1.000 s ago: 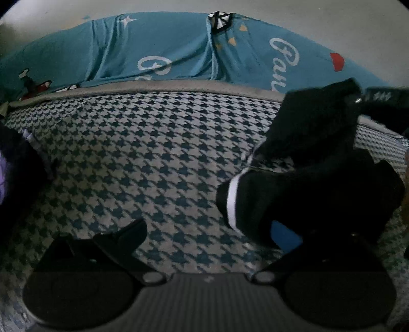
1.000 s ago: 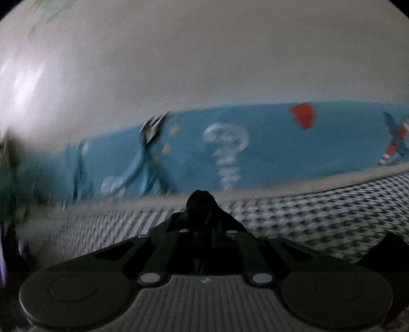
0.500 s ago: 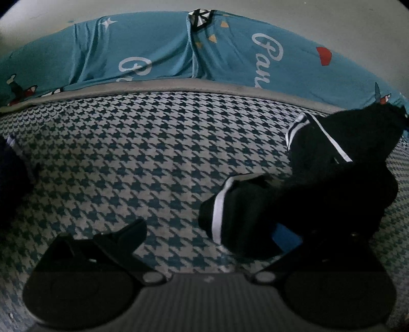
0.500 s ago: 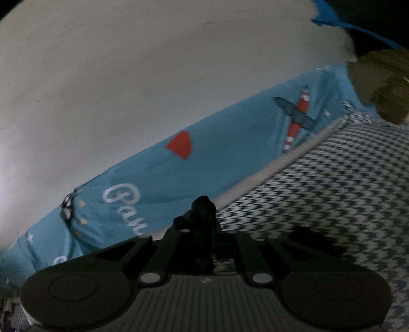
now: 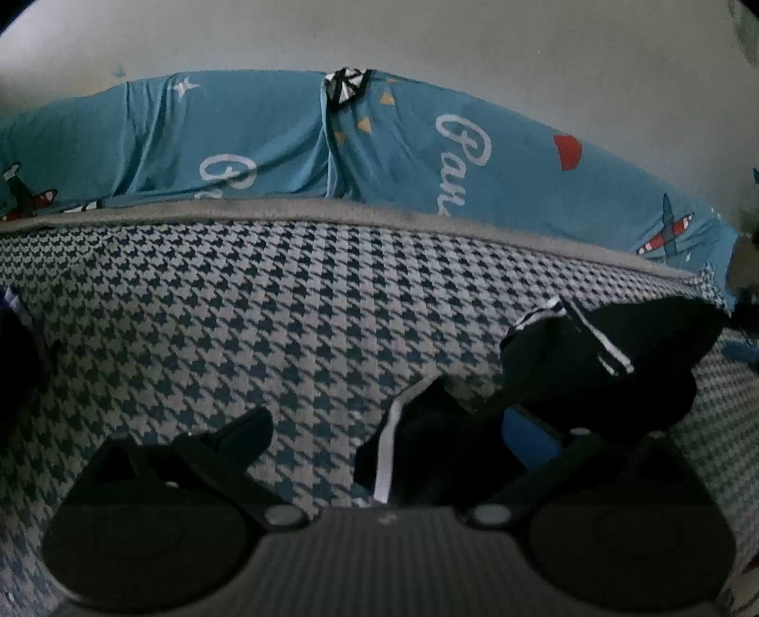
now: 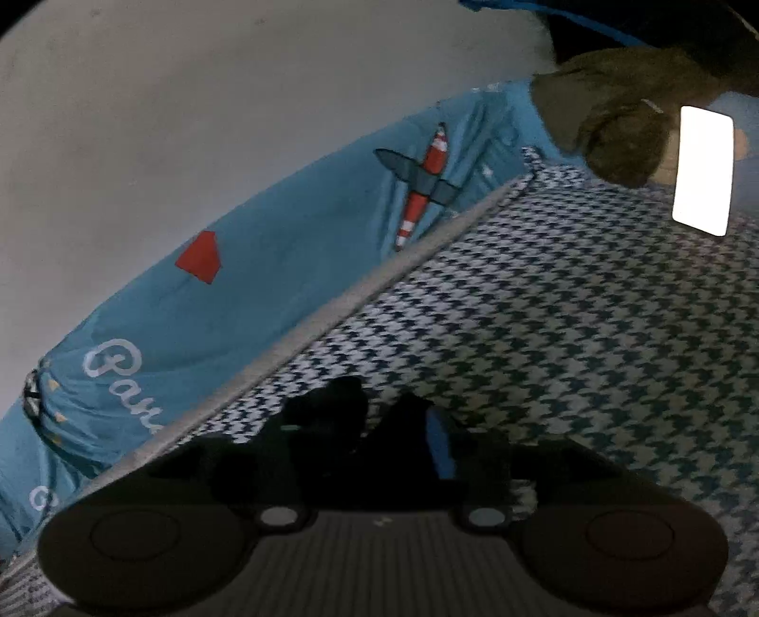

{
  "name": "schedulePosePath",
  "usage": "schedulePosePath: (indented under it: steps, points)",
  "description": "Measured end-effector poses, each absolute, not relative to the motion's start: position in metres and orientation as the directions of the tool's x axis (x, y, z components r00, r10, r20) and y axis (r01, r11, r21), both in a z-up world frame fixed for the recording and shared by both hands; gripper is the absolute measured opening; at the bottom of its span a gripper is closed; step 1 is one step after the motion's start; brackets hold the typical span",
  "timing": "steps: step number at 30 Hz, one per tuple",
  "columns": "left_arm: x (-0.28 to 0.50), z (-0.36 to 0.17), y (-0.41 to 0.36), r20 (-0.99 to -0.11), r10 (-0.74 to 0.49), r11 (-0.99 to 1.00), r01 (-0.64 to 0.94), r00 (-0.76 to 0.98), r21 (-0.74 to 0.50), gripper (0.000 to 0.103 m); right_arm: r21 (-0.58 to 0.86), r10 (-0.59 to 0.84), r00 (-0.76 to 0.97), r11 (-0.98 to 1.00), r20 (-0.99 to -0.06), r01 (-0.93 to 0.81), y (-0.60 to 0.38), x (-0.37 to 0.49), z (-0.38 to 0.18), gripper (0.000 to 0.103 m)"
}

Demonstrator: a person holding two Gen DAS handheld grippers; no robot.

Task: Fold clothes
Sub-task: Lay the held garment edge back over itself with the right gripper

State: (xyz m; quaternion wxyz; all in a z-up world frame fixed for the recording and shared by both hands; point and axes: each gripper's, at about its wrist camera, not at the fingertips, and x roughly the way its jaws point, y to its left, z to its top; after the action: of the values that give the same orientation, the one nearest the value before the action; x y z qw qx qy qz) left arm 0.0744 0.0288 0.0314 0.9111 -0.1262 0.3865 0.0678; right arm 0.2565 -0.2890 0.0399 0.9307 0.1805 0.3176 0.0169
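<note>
Our left gripper (image 5: pixel 384 427) stands spread wide, its left finger (image 5: pixel 237 432) bare over the houndstooth cover (image 5: pixel 237 308). Nothing is pinched there. Against the right finger, the one with the blue pad (image 5: pixel 526 434), sits the black garment with white stripes (image 5: pixel 616 365), bunched rather than flat, one white-edged fold (image 5: pixel 386 451) drooping into the gap between the fingers. So from this gripper the cloth lies ahead and to the right, its bulk running away toward the far right edge of the bed.

Over to our right gripper (image 6: pixel 379 427): dark cloth (image 6: pixel 332 408) fills the space at its fingertips, right beside its blue pad (image 6: pixel 439 441). It looks nipped on that cloth, but the picture is too dark here for us to tell whether the fingers are pressed together.

Beyond both, the teal printed sheet (image 5: pixel 237 137) banks up along the wall (image 5: pixel 379 38), and an olive-brown bundle (image 6: pixel 612 123) sits at the far corner near a bright glowing rectangle (image 6: pixel 702 168).

We judge the right hand nearer to the garment's bulk, the left nearer to the striped fold. The garment is not yet a neat fold; whether it is being spread or gathered, we cannot tell.
</note>
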Motion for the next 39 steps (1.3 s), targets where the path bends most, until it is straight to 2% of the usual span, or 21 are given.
schedulePosePath:
  steps: [4, 8, 12, 14, 16, 19, 21, 25, 27, 30, 32, 34, 35, 36, 37, 39]
  points:
    - [0.08, 0.026, 0.032, -0.726, 0.053, 0.948, -0.262, 0.685, -0.178, 0.103, 0.281, 0.081, 0.804, 0.954, -0.589, 0.109, -0.299, 0.25, 0.044, 0.043]
    - [0.089, 0.012, 0.031, -0.756, 0.085, 0.941, -0.301, 0.649, -0.152, 0.103, 0.257, 0.135, 0.865, 0.966, -0.484, -0.007, -0.296, 0.234, 0.053, 0.043]
    - [0.093, -0.002, 0.03, -0.788, 0.067, 0.939, -0.305, 0.612, -0.157, 0.103, 0.271, 0.323, 0.833, 0.938, -0.449, -0.217, -0.277, 0.225, 0.051, 0.044]
    - [0.093, -0.008, 0.028, -0.798, 0.066, 0.943, -0.299, 0.599, -0.147, 0.103, 0.276, 0.399, 0.794, 0.913, -0.458, -0.3, -0.263, 0.227, 0.044, 0.045]
    - [0.094, -0.014, 0.024, -0.808, 0.062, 0.949, -0.286, 0.586, -0.134, 0.103, 0.26, 0.462, 0.749, 0.887, -0.476, -0.382, -0.246, 0.227, 0.04, 0.052]
    - [0.095, -0.021, 0.02, -0.822, 0.048, 0.954, -0.271, 0.567, -0.131, 0.103, 0.207, 0.5, 0.711, 0.862, -0.495, -0.462, -0.221, 0.223, 0.034, 0.063]
    - [0.094, -0.022, 0.019, -0.826, 0.041, 0.954, -0.269, 0.562, -0.135, 0.103, 0.174, 0.524, 0.675, 0.838, -0.519, -0.517, -0.203, 0.22, 0.03, 0.066]
    - [0.093, -0.024, 0.017, -0.833, 0.027, 0.954, -0.265, 0.552, -0.144, 0.103, 0.08, 0.503, 0.63, 0.814, -0.592, -0.575, -0.177, 0.22, 0.018, 0.073]
    - [0.093, -0.026, 0.017, -0.837, 0.02, 0.953, -0.262, 0.547, -0.149, 0.103, 0.014, 0.468, 0.645, 0.816, -0.605, -0.578, -0.167, 0.219, 0.013, 0.073]
    - [0.092, -0.028, 0.016, -0.842, 0.009, 0.953, -0.259, 0.539, -0.155, 0.103, -0.01, 0.423, 0.663, 0.839, -0.618, -0.545, -0.17, 0.224, 0.009, 0.073]
    - [0.092, -0.029, 0.015, -0.846, 0.002, 0.953, -0.257, 0.534, -0.16, 0.103, -0.026, 0.393, 0.673, 0.853, -0.626, -0.522, -0.171, 0.227, 0.007, 0.066]
    - [0.092, -0.029, 0.014, -0.844, 0.001, 0.954, -0.252, 0.537, -0.16, 0.103, -0.042, 0.362, 0.683, 0.866, -0.634, -0.498, -0.173, 0.23, 0.004, 0.042]
    - [0.091, -0.028, 0.014, -0.841, 0.0, 0.956, -0.248, 0.541, -0.159, 0.103, -0.051, 0.347, 0.688, 0.872, -0.637, -0.487, -0.174, 0.231, 0.003, 0.034]
    - [0.091, -0.028, 0.014, -0.841, -0.001, 0.956, -0.247, 0.542, -0.16, 0.103, -0.059, 0.331, 0.693, 0.878, -0.641, -0.475, -0.174, 0.233, 0.002, 0.021]
    - [0.091, -0.028, 0.014, -0.84, -0.002, 0.956, -0.246, 0.542, -0.161, 0.103, -0.036, 0.327, 0.698, 0.892, -0.637, -0.45, -0.179, 0.236, 0.004, 0.013]
    - [0.091, -0.028, 0.014, -0.84, -0.004, 0.955, -0.246, 0.542, -0.164, 0.103, -0.005, 0.305, 0.728, 0.921, -0.613, -0.39, -0.191, 0.241, 0.011, 0.011]
